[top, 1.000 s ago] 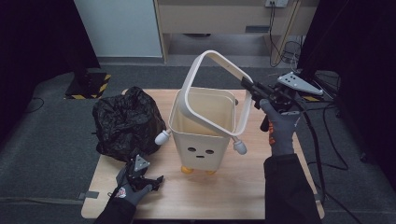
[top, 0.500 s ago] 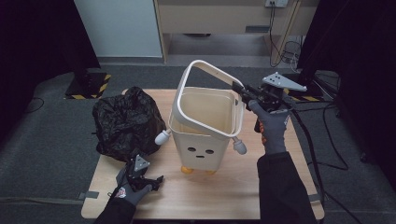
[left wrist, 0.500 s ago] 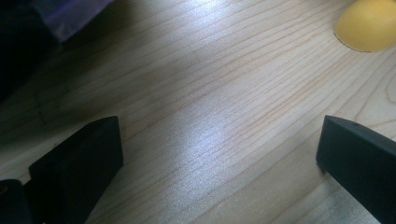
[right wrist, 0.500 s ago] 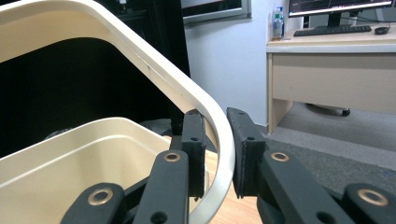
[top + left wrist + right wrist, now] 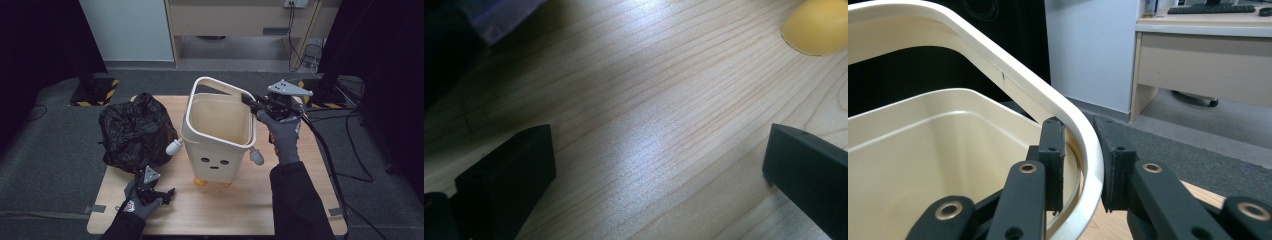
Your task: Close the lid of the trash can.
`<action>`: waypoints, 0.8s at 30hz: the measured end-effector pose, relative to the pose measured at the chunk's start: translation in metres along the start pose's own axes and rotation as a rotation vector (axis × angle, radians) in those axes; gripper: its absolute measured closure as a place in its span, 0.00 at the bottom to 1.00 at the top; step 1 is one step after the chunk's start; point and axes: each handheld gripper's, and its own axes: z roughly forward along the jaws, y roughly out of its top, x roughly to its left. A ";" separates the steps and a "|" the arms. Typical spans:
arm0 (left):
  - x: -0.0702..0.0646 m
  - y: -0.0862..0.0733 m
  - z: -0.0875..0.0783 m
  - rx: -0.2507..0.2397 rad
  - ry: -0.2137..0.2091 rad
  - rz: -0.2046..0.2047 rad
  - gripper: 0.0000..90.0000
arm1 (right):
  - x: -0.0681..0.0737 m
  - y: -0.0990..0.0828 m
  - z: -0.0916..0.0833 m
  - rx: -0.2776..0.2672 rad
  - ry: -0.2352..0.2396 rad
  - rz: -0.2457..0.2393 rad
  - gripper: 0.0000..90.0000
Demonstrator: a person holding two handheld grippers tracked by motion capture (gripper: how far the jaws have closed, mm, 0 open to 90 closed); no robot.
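A cream bin [image 5: 220,150] with a small face and yellow feet stands mid-table. Its loose rim ring [image 5: 220,83] lies slightly tilted over the bin's mouth. My right gripper [image 5: 248,98] is at the ring's right rear corner. In the right gripper view the ring [image 5: 998,65] runs between my right gripper's [image 5: 1083,150] jaws, which have just been opening; a thin gap shows beside the left pad. My left gripper [image 5: 162,192] rests open near the table's front left. In the left gripper view its jaws stand wide over bare wood, with a yellow foot [image 5: 819,25] beyond.
A crumpled black plastic bag [image 5: 135,130] sits on the wooden table [image 5: 230,210] to the left of the bin. A cable [image 5: 325,150] trails from the right gripper past the table's right edge. A desk and dark stands are behind the table.
The ring has come down from a steep tilt to almost level on the bin, carried by the right gripper moving down and left. The left gripper has stayed put.
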 end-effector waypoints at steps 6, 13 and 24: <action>0.000 0.000 0.000 0.000 0.000 0.000 0.00 | -0.002 -0.001 -0.002 -0.003 0.019 -0.004 0.75; 0.000 0.000 0.000 0.000 0.000 0.000 0.00 | -0.006 -0.005 -0.004 -0.010 0.062 0.016 0.74; 0.000 0.000 0.000 0.000 -0.001 0.000 0.00 | -0.006 -0.004 -0.004 -0.027 0.051 0.001 0.86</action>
